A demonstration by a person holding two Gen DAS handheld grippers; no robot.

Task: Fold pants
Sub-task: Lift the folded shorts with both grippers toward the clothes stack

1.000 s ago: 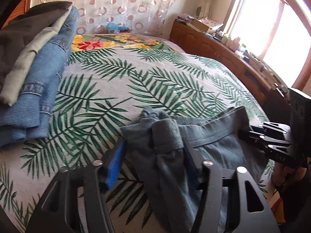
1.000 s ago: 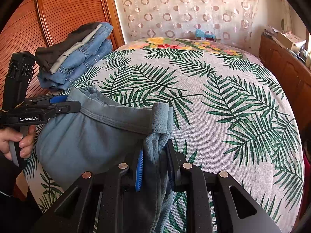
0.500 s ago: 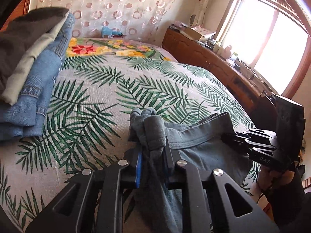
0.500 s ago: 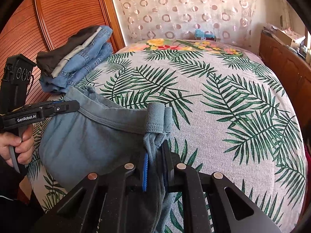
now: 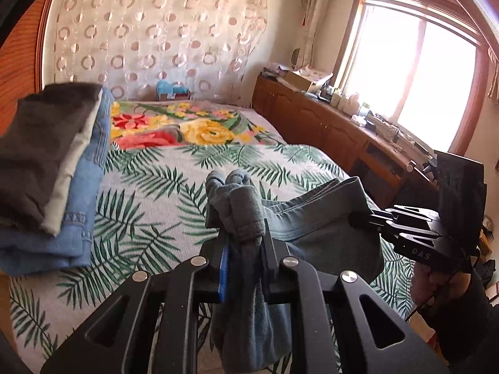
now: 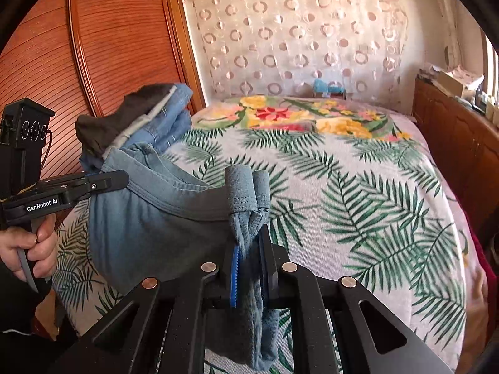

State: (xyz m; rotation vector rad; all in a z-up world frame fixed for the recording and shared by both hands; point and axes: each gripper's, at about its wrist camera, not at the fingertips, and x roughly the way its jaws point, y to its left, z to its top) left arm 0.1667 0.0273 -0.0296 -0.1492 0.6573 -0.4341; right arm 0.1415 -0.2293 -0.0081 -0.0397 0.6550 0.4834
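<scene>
Left gripper (image 5: 244, 243) and right gripper (image 6: 251, 247) are each clamped on bunched waistband of the grey-blue pants (image 6: 156, 218), held above the bed (image 6: 358, 193); folded clothes stack (image 5: 53, 168) at 9 o'clock

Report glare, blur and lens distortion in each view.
Left wrist view: the window is blown out white, the stacked clothes are slightly soft, and straight lines bow near the edges. Right wrist view: even light, no glare, the wardrobe curves from the fisheye, and the gripped pants are sharp.
</scene>
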